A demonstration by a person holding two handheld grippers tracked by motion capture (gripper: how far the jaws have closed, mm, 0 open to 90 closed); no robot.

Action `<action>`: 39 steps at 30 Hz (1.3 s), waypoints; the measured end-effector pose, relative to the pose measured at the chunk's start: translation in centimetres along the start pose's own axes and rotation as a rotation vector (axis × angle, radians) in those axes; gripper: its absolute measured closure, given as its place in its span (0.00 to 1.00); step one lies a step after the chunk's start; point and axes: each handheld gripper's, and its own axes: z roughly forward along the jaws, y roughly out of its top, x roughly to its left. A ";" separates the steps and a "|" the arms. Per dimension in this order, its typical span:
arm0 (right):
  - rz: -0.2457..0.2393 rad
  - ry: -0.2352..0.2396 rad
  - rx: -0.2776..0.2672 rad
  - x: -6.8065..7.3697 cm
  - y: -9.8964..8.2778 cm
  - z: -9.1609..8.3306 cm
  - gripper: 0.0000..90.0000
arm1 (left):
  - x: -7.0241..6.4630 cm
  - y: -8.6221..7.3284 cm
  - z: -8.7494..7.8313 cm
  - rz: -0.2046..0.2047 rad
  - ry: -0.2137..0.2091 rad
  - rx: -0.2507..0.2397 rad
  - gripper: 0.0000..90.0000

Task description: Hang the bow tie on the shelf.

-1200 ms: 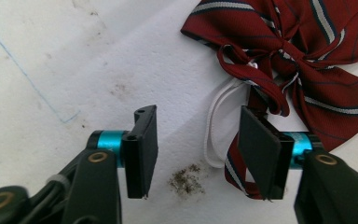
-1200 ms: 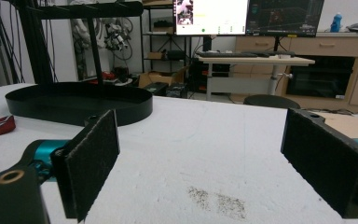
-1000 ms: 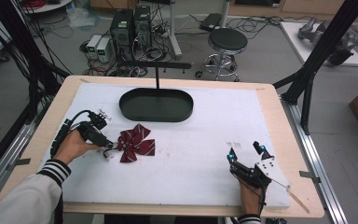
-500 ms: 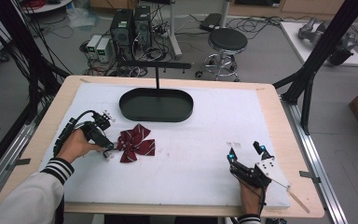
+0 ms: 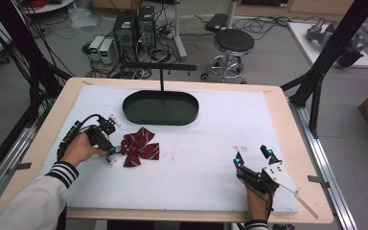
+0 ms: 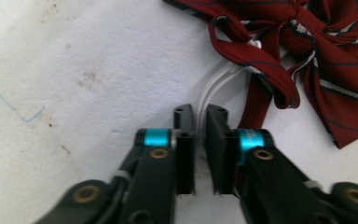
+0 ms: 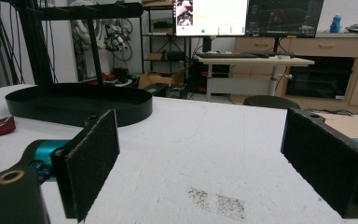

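At the near right corner of the white mat, the right gripper rests low on the surface, held by the right hand. Its jaws stand wide apart with nothing between them; in the right gripper view the two black pads frame a bare part of the mat with a small dark smudge on it.

A little farther, on the left side, the left hand with a striped cuff holds the left gripper, which points to the right at the bow tie. In the left gripper view the jaws are almost together and are clamped on the thin white elastic strap that comes out from the bow tie. The bow tie is dark red with thin pale stripes and lies flat on the mat, just beside the jaw tips.

Farther back, near the middle of the far edge, a black oval tray sits on the mat. A thin black post with a crossbar rises at its far side.
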 end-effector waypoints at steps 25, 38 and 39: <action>-0.008 0.000 -0.003 0.0 0.0 0.0 0.12 | 0.4 -1.1 -4.1 0.074 0.081 -0.398 0.97; -0.008 -0.002 -0.002 0.0 0.0 0.0 0.12 | 0.8 0.6 -7.6 0.084 0.160 -0.712 0.97; -0.009 -0.002 -0.002 0.0 0.0 0.0 0.12 | 0.8 0.8 -7.8 0.078 0.165 -0.731 0.97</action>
